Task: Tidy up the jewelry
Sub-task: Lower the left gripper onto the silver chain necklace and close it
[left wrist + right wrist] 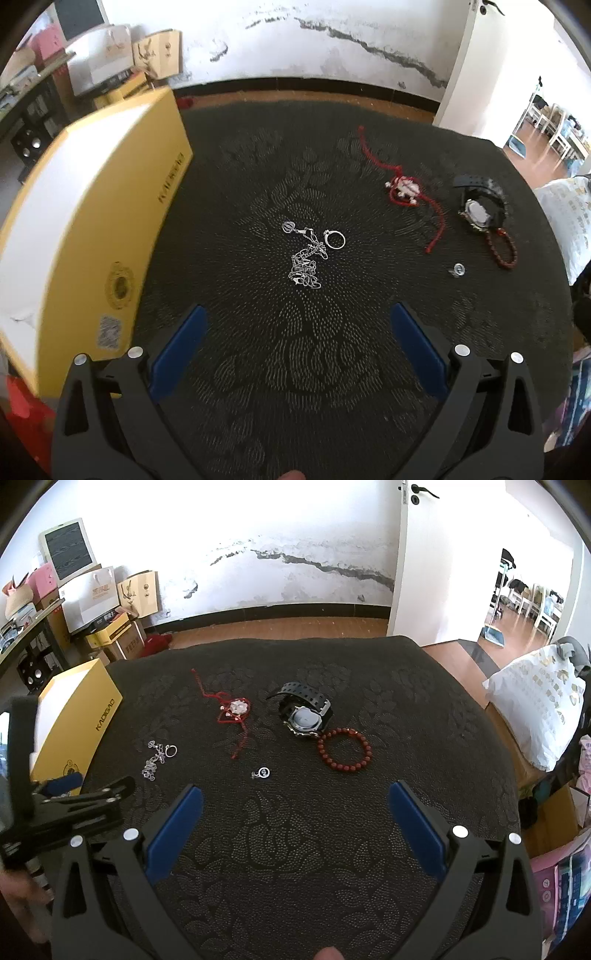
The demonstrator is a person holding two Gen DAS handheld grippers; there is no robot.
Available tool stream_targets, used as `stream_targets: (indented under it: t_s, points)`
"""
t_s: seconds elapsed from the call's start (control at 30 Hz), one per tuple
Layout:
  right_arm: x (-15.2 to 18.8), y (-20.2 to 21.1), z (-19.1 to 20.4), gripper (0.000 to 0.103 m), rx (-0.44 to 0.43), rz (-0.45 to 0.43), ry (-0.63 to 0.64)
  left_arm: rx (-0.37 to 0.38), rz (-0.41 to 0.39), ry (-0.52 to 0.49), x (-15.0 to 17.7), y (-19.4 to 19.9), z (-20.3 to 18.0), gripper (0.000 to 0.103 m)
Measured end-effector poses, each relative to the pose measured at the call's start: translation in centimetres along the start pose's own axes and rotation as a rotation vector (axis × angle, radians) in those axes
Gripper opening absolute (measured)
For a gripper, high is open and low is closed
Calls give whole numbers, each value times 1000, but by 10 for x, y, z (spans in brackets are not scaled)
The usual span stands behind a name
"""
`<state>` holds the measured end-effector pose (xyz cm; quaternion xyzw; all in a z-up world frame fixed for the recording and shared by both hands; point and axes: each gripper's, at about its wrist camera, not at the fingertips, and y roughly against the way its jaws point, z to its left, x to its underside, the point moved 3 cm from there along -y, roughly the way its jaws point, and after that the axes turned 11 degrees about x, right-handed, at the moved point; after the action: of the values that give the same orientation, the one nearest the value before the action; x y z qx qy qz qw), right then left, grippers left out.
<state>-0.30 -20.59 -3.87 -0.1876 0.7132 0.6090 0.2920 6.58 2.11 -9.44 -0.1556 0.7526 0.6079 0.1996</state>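
Observation:
Jewelry lies on a dark patterned cloth (295,369). A silver chain (306,260) and a silver ring (335,239) lie ahead of my open, empty left gripper (299,314). A red cord pendant (404,188), a black watch (480,206), a red bead bracelet (502,247) and a small silver ring (458,270) lie to the right. In the right wrist view my open, empty right gripper (295,794) hovers short of the small ring (264,772), bead bracelet (345,750), watch (304,710), pendant (236,709) and chain (155,760).
A yellow and white box (92,236) stands on the cloth's left side, also in the right wrist view (74,720). The left gripper's body (66,812) shows at left. Cartons (110,602) stand by the wall. A white bag (535,709) sits right.

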Motion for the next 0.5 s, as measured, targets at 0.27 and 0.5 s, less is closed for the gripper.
stream_targets:
  t_s: [0.27,0.5]
  points:
    - [-1,-5,-4,97,-24,15,4,-82,17,-101,-3,-52,2,97]
    - [-6,-16,-10,97,-32,37,-5,-19,10,-25,-3,-67,20,97]
